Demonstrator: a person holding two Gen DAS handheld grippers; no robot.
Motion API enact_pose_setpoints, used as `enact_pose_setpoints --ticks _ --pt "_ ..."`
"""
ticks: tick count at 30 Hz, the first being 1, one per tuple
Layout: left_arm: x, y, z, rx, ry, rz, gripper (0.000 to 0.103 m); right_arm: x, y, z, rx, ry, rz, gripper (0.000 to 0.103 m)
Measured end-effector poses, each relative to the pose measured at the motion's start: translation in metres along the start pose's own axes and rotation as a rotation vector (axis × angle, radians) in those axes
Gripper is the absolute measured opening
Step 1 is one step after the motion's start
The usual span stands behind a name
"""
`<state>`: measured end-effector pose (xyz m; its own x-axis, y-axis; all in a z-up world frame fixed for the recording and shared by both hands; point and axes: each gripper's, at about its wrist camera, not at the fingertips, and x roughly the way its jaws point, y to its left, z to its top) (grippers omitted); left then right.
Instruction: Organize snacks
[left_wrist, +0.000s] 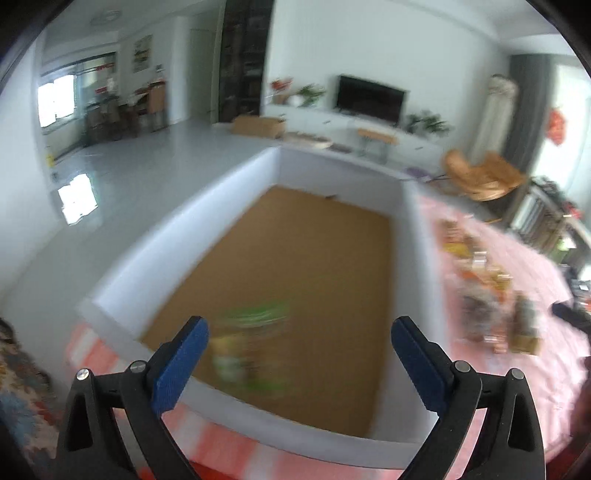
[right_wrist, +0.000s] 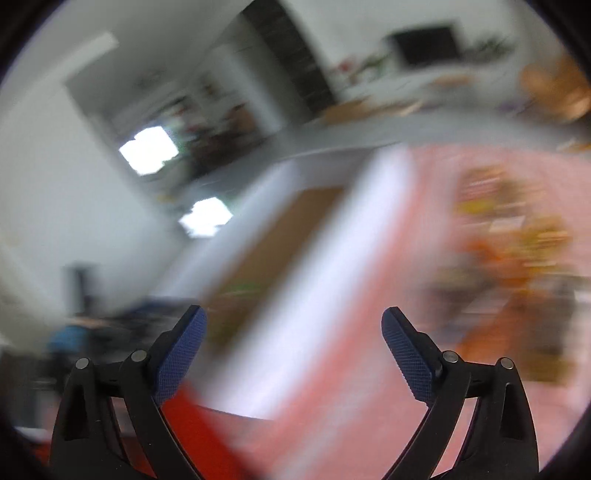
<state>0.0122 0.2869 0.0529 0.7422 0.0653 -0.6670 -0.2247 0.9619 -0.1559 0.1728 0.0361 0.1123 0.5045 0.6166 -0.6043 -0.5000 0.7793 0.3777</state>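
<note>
In the white box (left_wrist: 413, 229), a green snack pack (left_wrist: 251, 350) lies blurred between the left tool's (left_wrist: 300, 328) wide-open, empty jaws; right tool (right_wrist: 294, 319) likewise gapes empty. Labels unreadable.

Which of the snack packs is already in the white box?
Only the green-and-yellow pack, blurred, lying on the brown floor at the near end of the white box. The other snacks are still clustered on the pink tablecloth right of the box.

Living room beyond the desk

We see a dark television (left_wrist: 369, 98) on a white cabinet (left_wrist: 332, 122), potted plants (left_wrist: 426, 122) beside it, a cardboard box (left_wrist: 258, 125) on the grey floor (left_wrist: 147, 158), and a wooden chair (left_wrist: 480, 175).
</note>
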Motion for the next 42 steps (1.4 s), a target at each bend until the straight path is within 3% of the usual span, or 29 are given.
enact_pose_setpoints --ticks 3,6,9,11,16,18,23,27,42 --pt "-0.009 -0.044 -0.006 0.035 0.007 -0.129 0.1 -0.027 -0.08 -0.031 0.022 -0.054 -0.314 0.1" --pt "-0.006 -0.102 -0.019 0.103 0.06 -0.268 0.1 -0.041 -0.159 -0.059 0.099 0.0 -0.546 0.1" --pt "0.019 -0.162 -0.041 0.156 0.157 -0.366 0.101 -0.051 -0.222 -0.079 0.195 0.067 -0.662 0.1" --pt "0.043 -0.19 -0.055 0.17 0.216 -0.376 0.101 -0.053 -0.25 -0.084 0.232 0.094 -0.712 0.1" --pt "0.106 -0.225 -0.085 0.163 0.298 -0.304 0.1 -0.044 -0.279 -0.071 0.217 0.112 -0.752 0.101" --pt "0.125 -0.227 -0.091 0.172 0.292 -0.258 0.1 -0.057 -0.273 -0.073 0.184 0.115 -0.762 0.101" --pt "0.152 -0.239 -0.101 0.222 0.258 -0.162 0.101 -0.046 -0.277 -0.071 0.09 0.108 -0.749 0.102" --pt "0.156 -0.242 -0.102 0.261 0.231 -0.136 0.101 -0.047 -0.288 -0.077 0.169 0.109 -0.673 0.103" --pt "0.156 -0.246 -0.103 0.3 0.23 -0.096 0.103 -0.046 -0.281 -0.078 0.169 0.104 -0.688 0.103"
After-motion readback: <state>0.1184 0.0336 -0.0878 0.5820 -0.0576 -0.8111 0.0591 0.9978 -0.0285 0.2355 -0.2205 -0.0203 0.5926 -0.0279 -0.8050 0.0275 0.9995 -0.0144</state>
